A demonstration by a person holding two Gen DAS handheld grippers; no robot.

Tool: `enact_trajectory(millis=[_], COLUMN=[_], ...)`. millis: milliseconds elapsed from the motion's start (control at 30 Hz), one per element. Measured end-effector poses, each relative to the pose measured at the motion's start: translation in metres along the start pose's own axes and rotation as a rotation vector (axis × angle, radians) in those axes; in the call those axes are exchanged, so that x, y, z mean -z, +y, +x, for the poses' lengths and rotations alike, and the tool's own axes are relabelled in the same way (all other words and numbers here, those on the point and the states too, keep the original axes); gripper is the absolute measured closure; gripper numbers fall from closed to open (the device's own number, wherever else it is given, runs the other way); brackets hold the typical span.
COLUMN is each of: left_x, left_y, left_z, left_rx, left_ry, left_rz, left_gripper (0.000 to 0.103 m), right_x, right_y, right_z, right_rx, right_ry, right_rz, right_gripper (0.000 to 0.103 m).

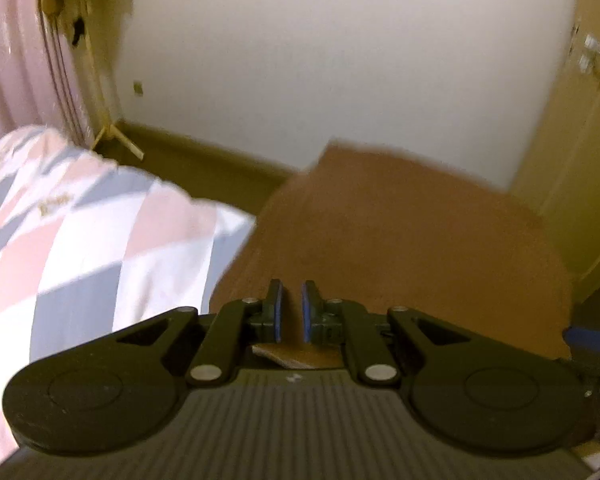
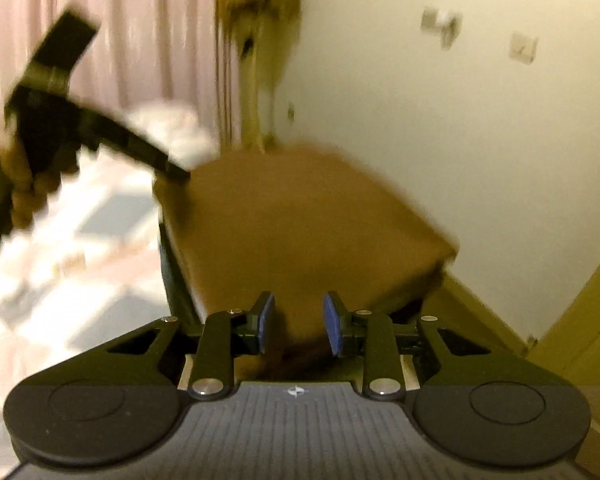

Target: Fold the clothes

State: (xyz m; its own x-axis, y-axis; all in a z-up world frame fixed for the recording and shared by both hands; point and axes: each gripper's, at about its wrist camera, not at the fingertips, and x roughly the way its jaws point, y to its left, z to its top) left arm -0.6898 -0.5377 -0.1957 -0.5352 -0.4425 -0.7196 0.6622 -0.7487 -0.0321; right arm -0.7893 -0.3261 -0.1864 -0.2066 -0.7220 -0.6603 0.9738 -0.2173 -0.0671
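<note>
Brown cloth, the garment (image 1: 399, 232), is lifted in front of both wrist cameras, stretching from my jaws away toward the far wall, with the checked bed (image 1: 80, 232) off to the left. My left gripper (image 1: 291, 310) has its jaws nearly closed with a cloth edge showing just beneath them, though I can't tell if it's truly pinched; my right gripper (image 2: 298, 322) stands a little wider, brown fabric bunched between the pads. Both are at the near edge, so I reckon the fold goes forward.
</note>
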Motion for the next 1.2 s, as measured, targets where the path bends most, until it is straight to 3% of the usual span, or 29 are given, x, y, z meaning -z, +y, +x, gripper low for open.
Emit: enact_trajectory(millis=[133,333,467,567,700,867,933,1100,1200], left_x=[-0.002,-0.006,-0.002,0.006,0.020,0.039,0.047,0.064,0.071], left_y=[-0.007,-0.010,-0.015,-0.018,-0.023,-0.028,-0.029,-0.034,-0.039], left_z=[0.009,-0.029,-0.067,-0.102,-0.160,-0.240,-0.270,-0.329,-0.351], left_rx=[-0.041,-0.046,-0.038,-0.038,-0.039,-0.030,-0.027,-0.027,-0.038], left_ry=[0.012,-0.002,-0.014,-0.003,0.006,-0.029,-0.045,-0.078,-0.092], left_rz=[0.024,0.007,-0.002,-0.006,0.003,0.030,0.041,0.070,0.081], left_gripper=[0.097,0.095,0.077,0.073,0.065,0.039,0.035,0.031,0.023], right_x=[0.004,-0.003,0.000,0.004,0.008,0.011,0.011,0.015,0.015], right_y=[0.008,0.010,0.018,0.030,0.052,0.082,0.094,0.118,0.127], right_z=[0.009,-0.023,-0.049,-0.073,-0.115,-0.180,-0.204,-0.252,-0.269], right_rx=[0.000,0.056,0.111,0.152,0.199,0.225,0.233,0.241,0.237], right_ry=[0.035,-0.008,-0.016,-0.020,-0.045,-0.083,-0.103,-0.131,-0.127], right_rz=[-0.019,0.039,0.149,0.220,0.296,0.399,0.425,0.466,0.483], right_gripper=[0.072,0.071,0.062,0.057,0.036,0.015,0.007,0.002,0.002])
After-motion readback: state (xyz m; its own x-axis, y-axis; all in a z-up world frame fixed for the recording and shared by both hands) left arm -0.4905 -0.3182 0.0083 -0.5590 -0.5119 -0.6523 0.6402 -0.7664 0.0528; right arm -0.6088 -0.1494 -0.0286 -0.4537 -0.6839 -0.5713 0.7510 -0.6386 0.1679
